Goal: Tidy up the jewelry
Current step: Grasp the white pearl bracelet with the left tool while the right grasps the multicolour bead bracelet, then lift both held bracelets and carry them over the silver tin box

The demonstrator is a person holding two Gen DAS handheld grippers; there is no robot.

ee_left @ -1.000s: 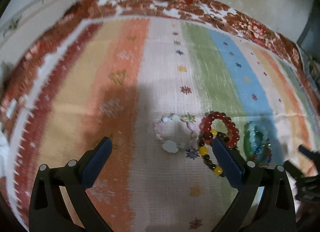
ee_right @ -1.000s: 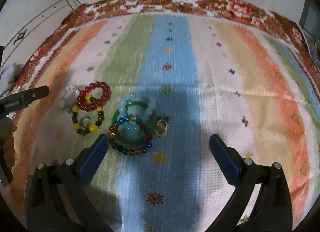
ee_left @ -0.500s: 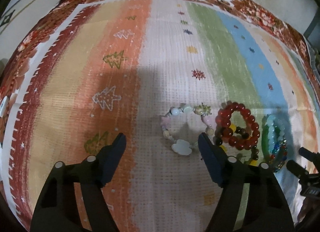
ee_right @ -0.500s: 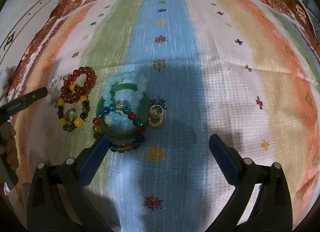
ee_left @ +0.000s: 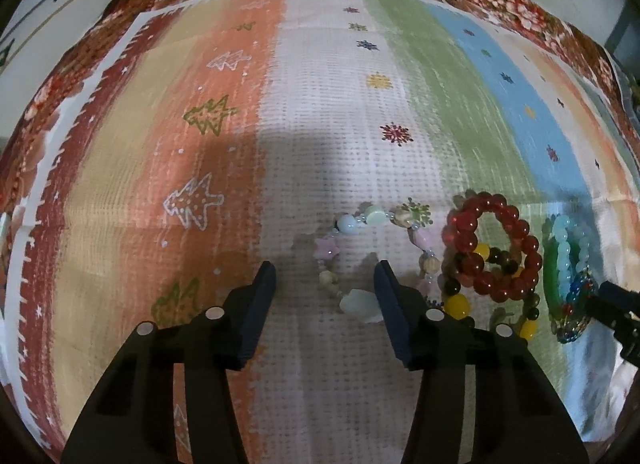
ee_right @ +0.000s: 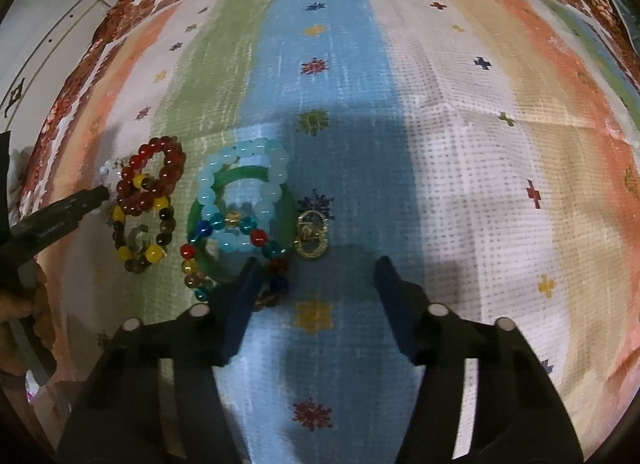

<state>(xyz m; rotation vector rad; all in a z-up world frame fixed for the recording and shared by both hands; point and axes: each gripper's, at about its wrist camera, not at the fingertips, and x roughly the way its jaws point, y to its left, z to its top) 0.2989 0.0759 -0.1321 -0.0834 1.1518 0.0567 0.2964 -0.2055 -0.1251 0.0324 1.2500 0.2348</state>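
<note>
- Pastel bracelet of pale shell and star beads (ee_left: 374, 254) is seen flat on the striped woven cloth (ee_left: 224, 168), an open loop with no clear long axis, its near-left arc lying between the jaws of the left gripper (ee_left: 325, 278).
- Left jaws are closing, half apart; no pad is seen pressing a bead yet.
- Gold double-ring clasp (ee_right: 311, 236) is seen just ahead of the right gripper (ee_right: 316, 274), its two rings stacked away from the camera.
- Right jaws are closing on bare cloth; the left finger overlaps the multicoloured glass-bead bracelet (ee_right: 224, 240).
</note>
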